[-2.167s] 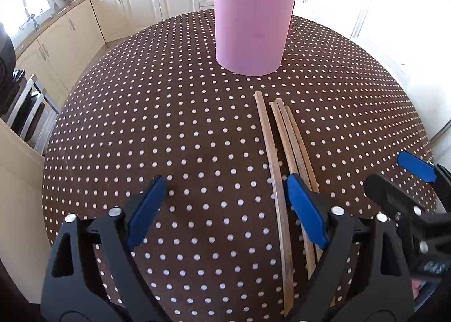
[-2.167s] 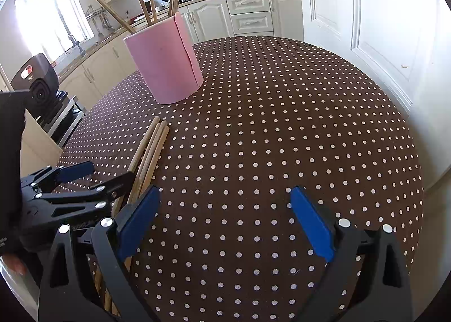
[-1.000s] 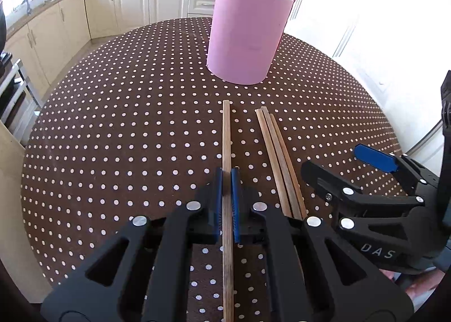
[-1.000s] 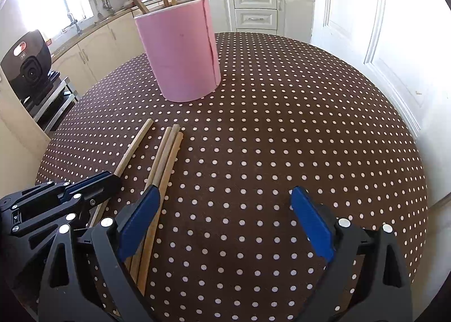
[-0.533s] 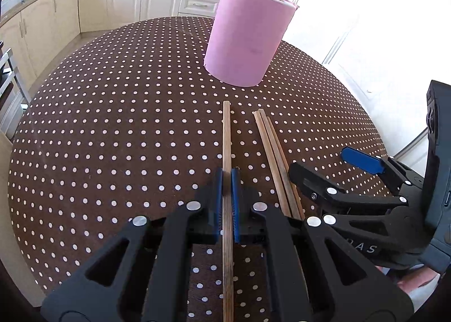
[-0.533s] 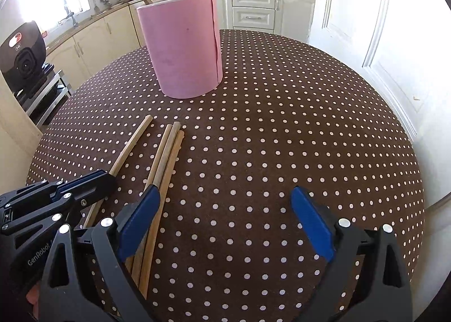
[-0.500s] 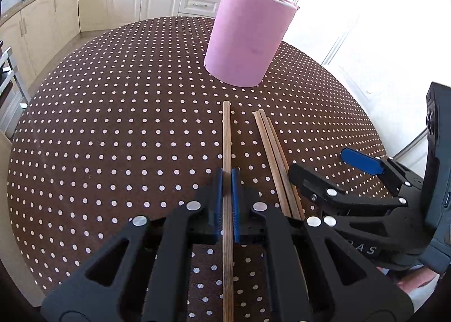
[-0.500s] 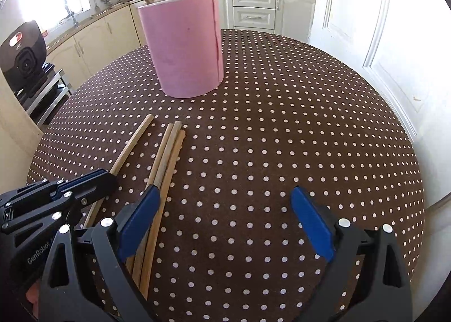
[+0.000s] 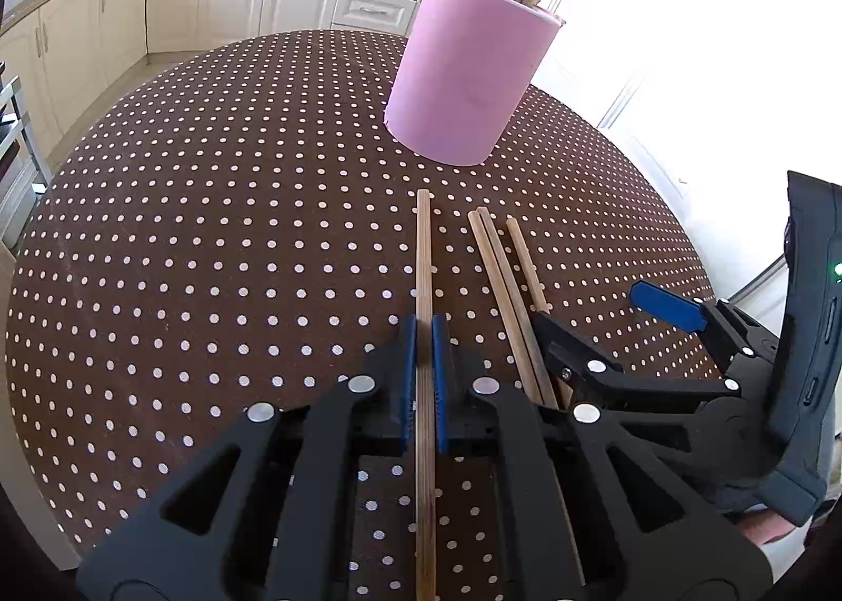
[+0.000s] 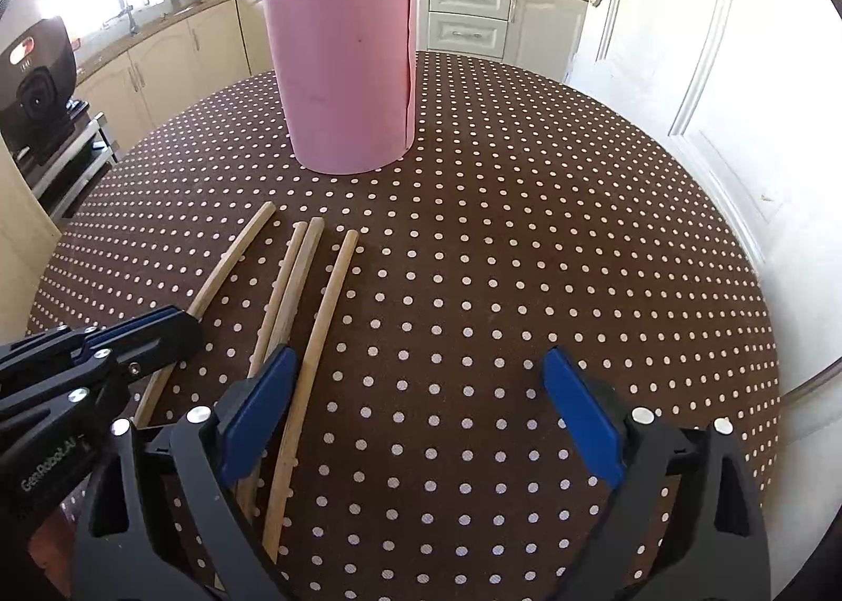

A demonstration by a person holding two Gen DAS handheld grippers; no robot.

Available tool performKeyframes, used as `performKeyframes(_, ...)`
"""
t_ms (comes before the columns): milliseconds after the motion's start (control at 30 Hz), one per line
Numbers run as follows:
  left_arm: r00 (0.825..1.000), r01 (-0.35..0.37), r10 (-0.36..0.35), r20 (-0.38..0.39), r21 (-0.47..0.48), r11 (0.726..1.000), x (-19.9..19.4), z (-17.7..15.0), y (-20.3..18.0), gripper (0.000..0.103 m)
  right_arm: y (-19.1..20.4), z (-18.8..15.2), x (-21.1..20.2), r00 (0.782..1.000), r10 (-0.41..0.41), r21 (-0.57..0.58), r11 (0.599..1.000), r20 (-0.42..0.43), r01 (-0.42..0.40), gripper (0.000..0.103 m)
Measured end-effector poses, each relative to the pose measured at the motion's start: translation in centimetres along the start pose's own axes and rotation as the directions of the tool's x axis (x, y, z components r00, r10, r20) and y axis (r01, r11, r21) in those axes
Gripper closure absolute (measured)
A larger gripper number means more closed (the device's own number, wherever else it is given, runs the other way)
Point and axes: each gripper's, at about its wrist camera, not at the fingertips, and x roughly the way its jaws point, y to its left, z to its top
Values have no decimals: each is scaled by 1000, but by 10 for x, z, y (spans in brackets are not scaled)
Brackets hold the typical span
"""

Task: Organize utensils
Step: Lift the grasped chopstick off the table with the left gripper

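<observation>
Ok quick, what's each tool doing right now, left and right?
Left tool: closed on one wooden stick lying on the table.
Right tool: open, holding nothing; one loose stick lies just inside its left pad.

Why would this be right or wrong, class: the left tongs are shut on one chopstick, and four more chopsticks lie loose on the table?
Wrong count. The left tongs are shut on one chopstick, but only three loose chopsticks lie on the table, as the right wrist view shows.
</observation>
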Motion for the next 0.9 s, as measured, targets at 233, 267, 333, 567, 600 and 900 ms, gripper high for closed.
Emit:
performKeyframes(233,997,-76,77,-17,28,997,1,6,-26,96,5,2,-7,999,52,-59,997,-9,-52,47)
performKeyframes(267,996,-90,90,-22,37,995,2,7,-30,96,6,4,-7,998,58,-66,996,-13,-59,53)
performKeyframes(333,994,-108,109,-30,44,993,5,11,-36,96,10,7,-6,997,75,-84,993,-29,-77,62)
performKeyframes(567,988,-139,142,-54,55,989,18,27,-52,96,12,15,-2,990,128,-92,987,-65,-134,93)
performKeyframes(600,988,-141,144,-55,57,988,19,28,-53,96,9,15,-2,988,142,-82,986,-69,-147,93)
performKeyframes(900,994,-102,103,-41,13,995,21,43,-53,97,-21,17,-6,968,245,35,969,-55,-243,98)
